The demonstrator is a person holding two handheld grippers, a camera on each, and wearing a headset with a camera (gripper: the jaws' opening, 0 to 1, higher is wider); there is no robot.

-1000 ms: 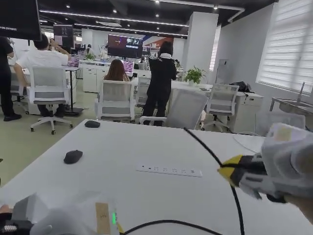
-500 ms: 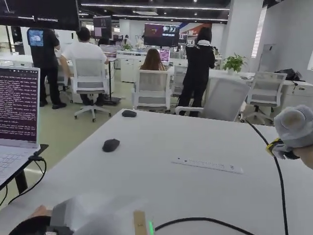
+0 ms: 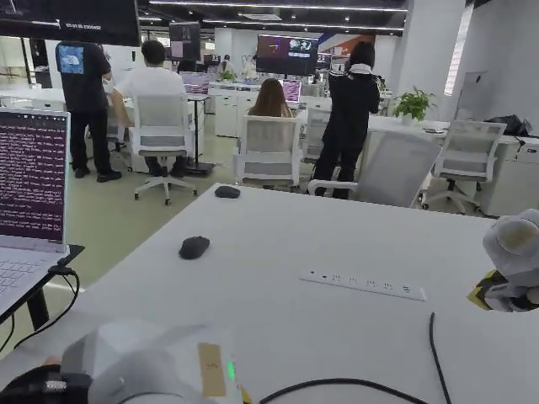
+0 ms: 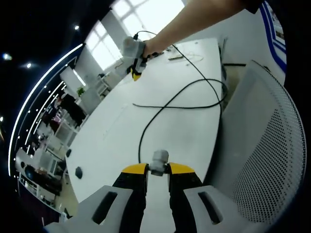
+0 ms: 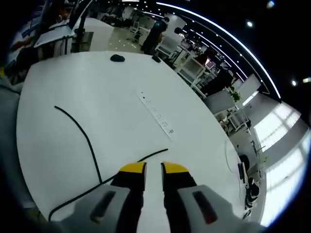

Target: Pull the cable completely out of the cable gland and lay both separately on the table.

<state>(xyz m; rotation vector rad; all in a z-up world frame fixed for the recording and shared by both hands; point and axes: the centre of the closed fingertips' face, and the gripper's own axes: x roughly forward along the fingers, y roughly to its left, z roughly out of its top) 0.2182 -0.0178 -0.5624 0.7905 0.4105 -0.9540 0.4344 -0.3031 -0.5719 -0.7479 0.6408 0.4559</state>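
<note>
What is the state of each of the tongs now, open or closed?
Left tongs: closed on the cable gland.
Right tongs: slightly open, holding nothing.

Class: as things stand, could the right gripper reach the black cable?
Probably yes: the black cable lies on the table just ahead of the right gripper, nothing between them.

I have the cable gland between the jaws of the left hand-held gripper, over the near edge of the tabletop. The cable loops from beside it across the tabletop toward the right hand-held gripper. Behind the cable lies a power strip, a mouse farther left, and a laptop beyond the left edge.
</note>
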